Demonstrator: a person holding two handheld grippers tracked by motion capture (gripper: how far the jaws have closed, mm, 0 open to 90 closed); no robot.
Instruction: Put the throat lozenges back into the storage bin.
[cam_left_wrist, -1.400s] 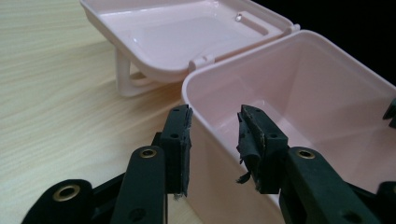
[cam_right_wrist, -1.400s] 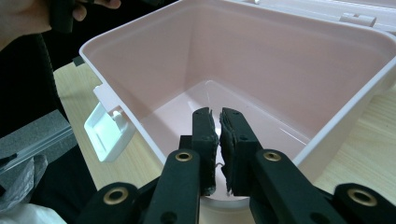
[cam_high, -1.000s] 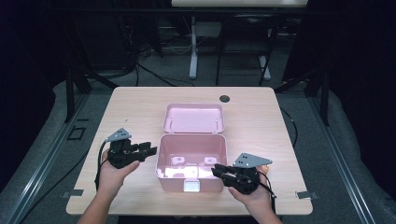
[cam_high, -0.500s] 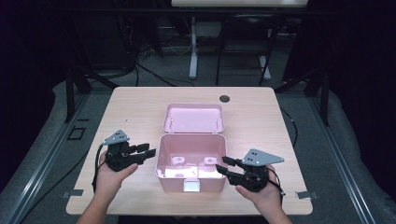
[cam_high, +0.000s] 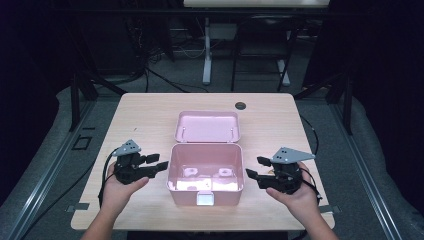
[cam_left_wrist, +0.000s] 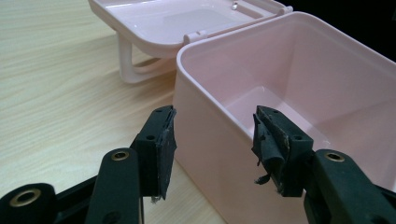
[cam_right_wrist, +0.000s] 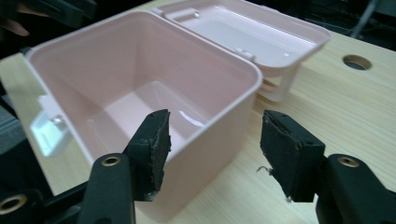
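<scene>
One pink box (cam_high: 206, 172) mid-table, near front edge, lid (cam_high: 207, 126) flung open behind. Left gripper (cam_high: 156, 163) and right gripper (cam_high: 255, 168) flank it, both jaws wide apart, nothing held. Two grippers, one box, one lid. Box looks empty, though glare hides floor detail. Judgement: light, stiff, slick plastic; best grip on side wall rim, or lid edge.

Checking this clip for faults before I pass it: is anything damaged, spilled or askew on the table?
Only wear: the pads on the left tongs and the right tongs are frayed, with loose shreds hanging from their edges. The pink box sits square and empty, its lid folded back flat behind it. Nothing is spilled.
</scene>
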